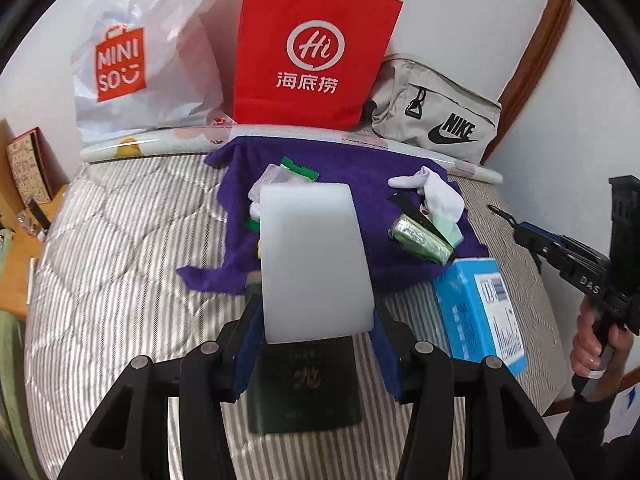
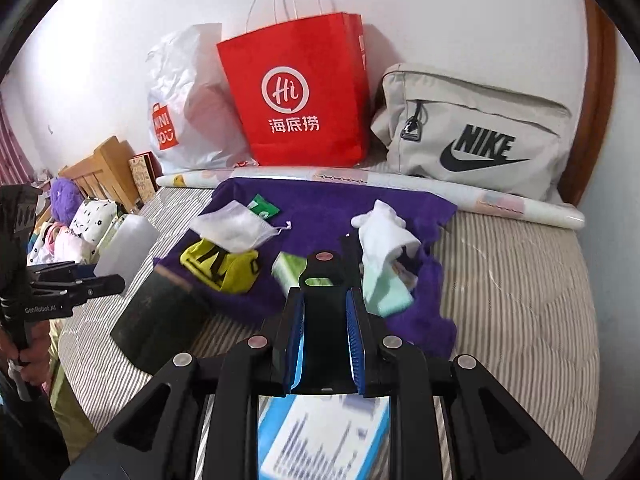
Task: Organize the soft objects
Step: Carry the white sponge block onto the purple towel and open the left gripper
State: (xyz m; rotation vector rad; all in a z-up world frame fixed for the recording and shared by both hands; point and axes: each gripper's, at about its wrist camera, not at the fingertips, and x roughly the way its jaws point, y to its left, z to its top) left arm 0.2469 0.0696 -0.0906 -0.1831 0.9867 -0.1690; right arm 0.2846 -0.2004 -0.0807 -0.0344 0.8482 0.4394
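My left gripper (image 1: 316, 320) is shut on a white translucent block (image 1: 312, 256), its blue pads pressing both sides. The right wrist view has this block (image 2: 128, 244) at the left. Beneath it a dark green box (image 1: 304, 392) lies on the striped bed. My right gripper (image 2: 325, 316) is shut on a flat black tool (image 2: 323, 300) with a red dot. Beyond both, a purple towel (image 2: 320, 208) carries white socks (image 2: 384, 232), a white mesh pouch (image 2: 236, 228), a yellow-and-black cloth (image 2: 224, 272), a mint cloth (image 2: 390, 296) and a shiny green packet (image 1: 420, 240).
A blue box (image 1: 480, 312) lies at the towel's near right corner. Against the wall stand a red paper bag (image 1: 308, 52), a white MINISO bag (image 1: 132, 64) and a beige Nike bag (image 2: 480, 136), with a paper roll (image 2: 400, 184) in front. A hand (image 1: 600, 344) grips the right tool.
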